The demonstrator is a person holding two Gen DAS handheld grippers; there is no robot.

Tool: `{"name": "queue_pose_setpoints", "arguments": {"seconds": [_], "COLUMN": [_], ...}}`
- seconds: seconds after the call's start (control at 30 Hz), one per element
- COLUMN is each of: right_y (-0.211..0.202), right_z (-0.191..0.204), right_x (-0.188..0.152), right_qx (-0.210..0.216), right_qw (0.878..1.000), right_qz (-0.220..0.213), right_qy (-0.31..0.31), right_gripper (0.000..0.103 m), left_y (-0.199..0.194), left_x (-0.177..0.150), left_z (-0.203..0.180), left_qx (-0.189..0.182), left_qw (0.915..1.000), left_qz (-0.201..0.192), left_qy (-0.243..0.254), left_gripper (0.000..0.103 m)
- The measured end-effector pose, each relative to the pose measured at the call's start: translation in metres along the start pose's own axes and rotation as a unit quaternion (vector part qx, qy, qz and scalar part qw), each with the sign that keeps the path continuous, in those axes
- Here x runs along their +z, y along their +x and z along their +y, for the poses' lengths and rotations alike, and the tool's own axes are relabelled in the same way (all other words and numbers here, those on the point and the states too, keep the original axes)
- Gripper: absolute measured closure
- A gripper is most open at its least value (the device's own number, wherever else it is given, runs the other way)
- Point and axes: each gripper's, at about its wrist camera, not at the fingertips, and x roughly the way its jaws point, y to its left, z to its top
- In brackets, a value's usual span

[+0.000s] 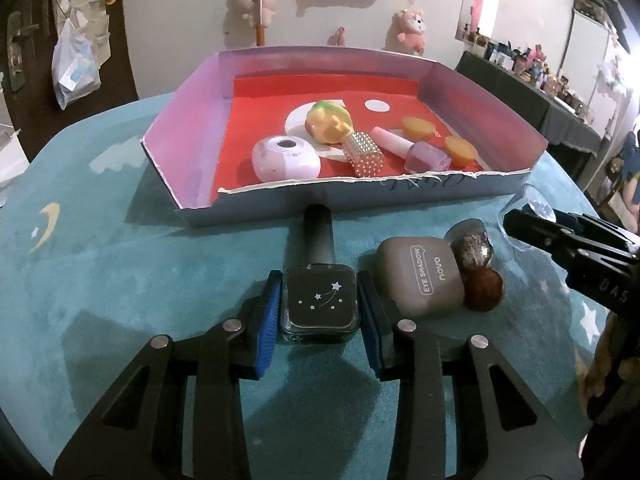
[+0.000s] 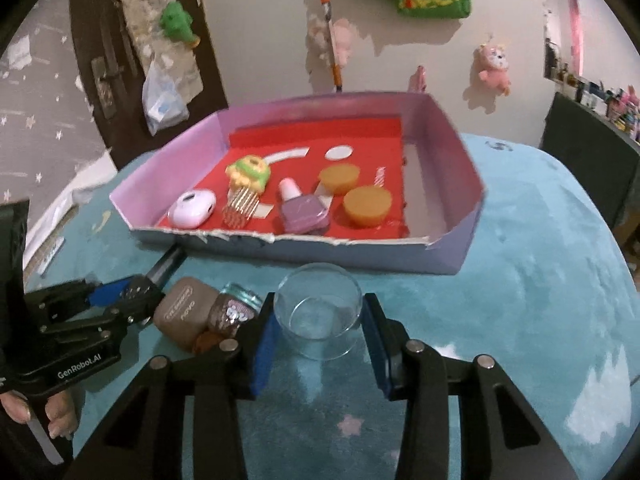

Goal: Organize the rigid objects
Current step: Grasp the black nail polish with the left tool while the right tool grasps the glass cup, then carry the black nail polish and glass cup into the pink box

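A square black nail-polish bottle (image 1: 318, 300) with white stars lies on the teal mat, its long dark cap (image 1: 319, 236) pointing at the box. My left gripper (image 1: 319, 286) is shut on it, blue pads against both sides. A clear glass cup (image 2: 316, 334) stands on the mat with my right gripper (image 2: 319, 310) shut on it, the pads touching its walls. In the left wrist view the right gripper (image 1: 532, 234) shows at the right edge with the glass cup (image 1: 534, 204). The left gripper (image 2: 120, 296) shows at the left of the right wrist view.
A shallow box (image 1: 192, 152) with a red floor holds a white case (image 1: 286, 160), a yellow-green comb toy (image 1: 328, 120), a purple polish bottle (image 1: 424, 156) and two orange cups (image 1: 418, 128). A taupe eye-shadow case (image 1: 420, 276), glitter jar (image 1: 472, 246) and brown ball (image 1: 482, 290) lie between the grippers.
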Motion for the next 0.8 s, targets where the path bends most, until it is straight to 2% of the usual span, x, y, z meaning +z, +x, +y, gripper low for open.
{"name": "queue_pose_setpoints", "arguments": {"seconds": [0.8], "right_y": [-0.003], "right_z": [0.003], "right_x": [0.001], "right_qx": [-0.004], "right_qw": [1.0], "right_qz": [-0.012], "right_qy": [-0.008], "right_gripper": [0.059], "left_y": [-0.011], "left_x": [-0.003], "left_z": [0.003], "left_qx": [-0.009], "left_qw": [0.9997], "left_qz": [-0.024], "left_qy": [-0.002], "left_gripper": [0.069]}}
